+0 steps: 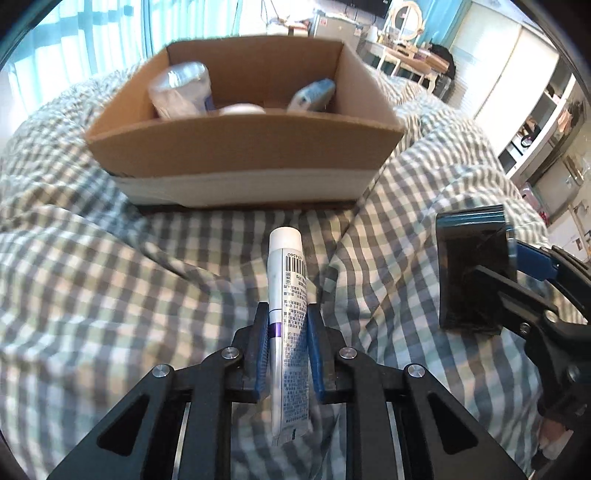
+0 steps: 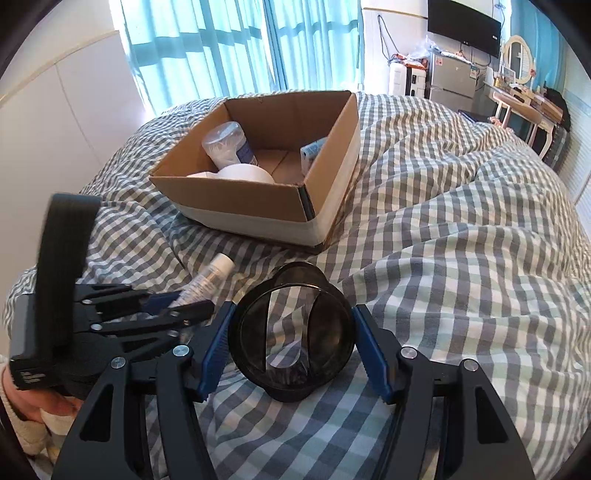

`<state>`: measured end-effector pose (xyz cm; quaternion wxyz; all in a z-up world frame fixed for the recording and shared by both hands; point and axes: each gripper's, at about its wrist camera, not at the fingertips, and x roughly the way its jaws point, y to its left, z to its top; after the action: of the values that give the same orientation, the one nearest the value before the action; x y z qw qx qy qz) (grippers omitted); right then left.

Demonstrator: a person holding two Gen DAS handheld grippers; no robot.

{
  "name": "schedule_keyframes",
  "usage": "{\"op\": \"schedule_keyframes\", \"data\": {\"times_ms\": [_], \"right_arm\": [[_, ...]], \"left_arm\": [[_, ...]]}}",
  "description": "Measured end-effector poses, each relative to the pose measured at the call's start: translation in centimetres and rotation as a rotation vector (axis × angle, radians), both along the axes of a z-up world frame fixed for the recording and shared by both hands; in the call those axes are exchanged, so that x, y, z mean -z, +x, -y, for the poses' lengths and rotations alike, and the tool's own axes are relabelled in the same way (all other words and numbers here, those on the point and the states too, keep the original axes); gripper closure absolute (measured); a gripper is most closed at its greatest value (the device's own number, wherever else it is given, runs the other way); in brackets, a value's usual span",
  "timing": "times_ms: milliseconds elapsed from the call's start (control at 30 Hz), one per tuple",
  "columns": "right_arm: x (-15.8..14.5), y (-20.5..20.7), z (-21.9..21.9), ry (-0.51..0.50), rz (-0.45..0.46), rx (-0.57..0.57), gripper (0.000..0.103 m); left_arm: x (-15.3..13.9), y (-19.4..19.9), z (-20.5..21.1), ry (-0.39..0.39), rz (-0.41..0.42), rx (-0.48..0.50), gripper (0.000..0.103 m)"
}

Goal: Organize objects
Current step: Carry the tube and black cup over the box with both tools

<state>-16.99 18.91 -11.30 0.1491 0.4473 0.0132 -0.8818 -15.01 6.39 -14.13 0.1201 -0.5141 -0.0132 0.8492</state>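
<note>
Our left gripper is clamped on a white tube, both blue pads pressed to its sides, the cap end pointing ahead toward the box. Our right gripper grips a dark cup; its pads touch the rim on either side and we look down into the mouth.

Both hang over a bed with a rumpled grey and white checked cover. The open cardboard box sits on the cover just beyond the tube. Inside it we see a clear plastic jar at the left, a white rounded thing at the near wall and a blue and white packet at the right.

Behind the bed hang light blue curtains; to the right stand a small fridge, a wall screen and a dressing table with a round mirror.

Both grippers tilt steeply down at the cover, side by side and close together. A hand in a pale knitted cuff holds the left gripper's handle.
</note>
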Motion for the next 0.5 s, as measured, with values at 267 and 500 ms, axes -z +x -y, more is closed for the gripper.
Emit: {"op": "schedule_keyframes", "data": {"times_ms": [267,500], "right_arm": [[-2.4,1.9,1.8,0.018,-0.046,-0.02,0.041],[-4.9,3.5,3.5,0.047,-0.107,-0.043,0.041]], "left_arm": [[-3.1,1.7,0.3,0.002,-0.093,-0.014,0.084],[-6.2,2.8,1.9,0.01,-0.181,-0.024,0.084]]}}
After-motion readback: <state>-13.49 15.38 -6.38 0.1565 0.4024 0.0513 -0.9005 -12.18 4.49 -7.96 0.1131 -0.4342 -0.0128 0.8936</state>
